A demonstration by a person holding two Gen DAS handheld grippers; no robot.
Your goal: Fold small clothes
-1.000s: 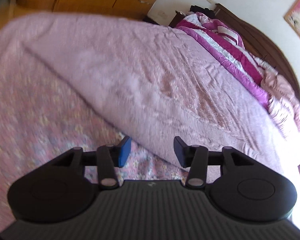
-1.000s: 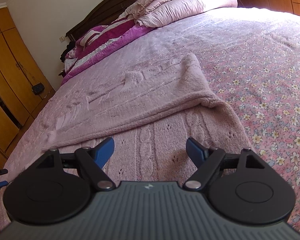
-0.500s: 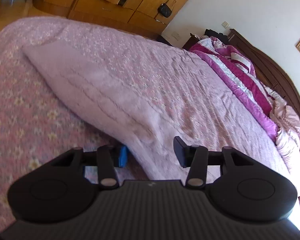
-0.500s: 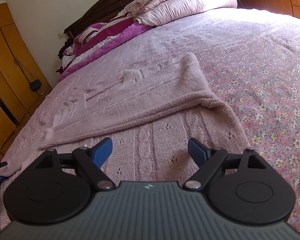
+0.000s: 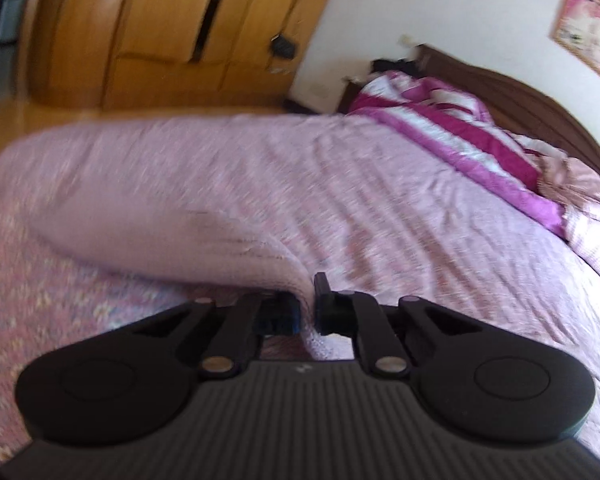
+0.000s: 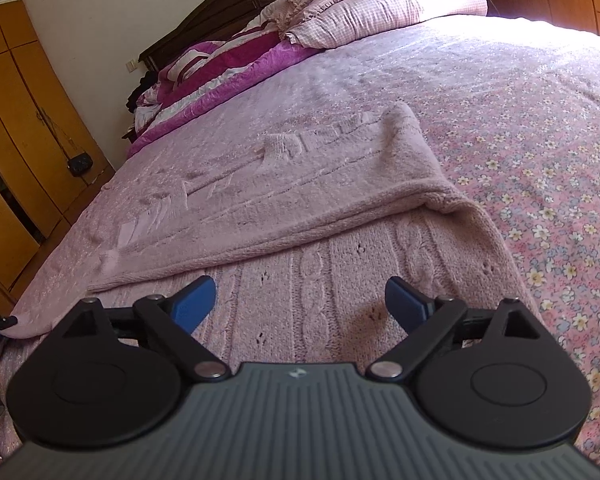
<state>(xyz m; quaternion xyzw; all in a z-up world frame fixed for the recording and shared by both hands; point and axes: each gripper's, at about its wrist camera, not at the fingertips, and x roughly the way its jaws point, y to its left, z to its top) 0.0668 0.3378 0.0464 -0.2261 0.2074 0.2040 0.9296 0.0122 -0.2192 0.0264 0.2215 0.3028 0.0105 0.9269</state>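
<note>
- The left gripper (image 5: 308,304) has risen and tilted since the earlier frame; its jaws, then apart, have just closed and now pinch an edge of the sweater (image 5: 204,240).
- The sweater (image 6: 320,216), pale pink cable knit, lies partly folded on the flowered bedspread (image 6: 540,160).
- The right gripper (image 6: 300,300) has kept its place above the sweater, its jaws just opening wider, holding nothing.

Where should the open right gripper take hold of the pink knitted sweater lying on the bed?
Grip the pink knitted sweater at its near right corner, on the doubled edge beside the fold, coming in low from the floral bedspread side. There the knit humps up off the bed, so one side of the right gripper can slide under it; elsewhere it lies flat.
</note>
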